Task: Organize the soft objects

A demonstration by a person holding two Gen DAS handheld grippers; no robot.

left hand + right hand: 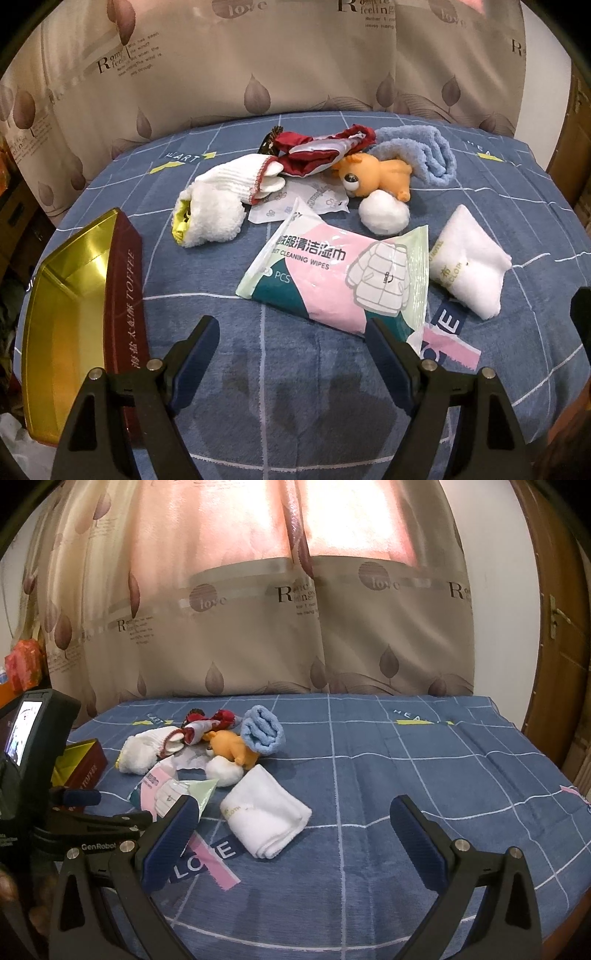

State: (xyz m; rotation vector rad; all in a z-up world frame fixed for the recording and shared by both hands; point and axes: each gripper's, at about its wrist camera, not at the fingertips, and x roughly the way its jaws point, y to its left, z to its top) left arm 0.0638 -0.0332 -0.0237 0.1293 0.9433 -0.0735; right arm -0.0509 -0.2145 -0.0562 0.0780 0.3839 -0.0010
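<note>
Left wrist view: the left gripper hovers low over the blue checked cloth with its fingers wide apart and empty. Just beyond them lies a wipes pack. To its right sits a folded white towel, and at the near left an open gold-lined toffee box holds nothing. Farther off, a white glove, a red pouch, an orange plush toy, a cotton ball and a rolled blue towel crowd together. In the right wrist view, the right gripper also has its fingers spread and empty, near the white towel.
</note>
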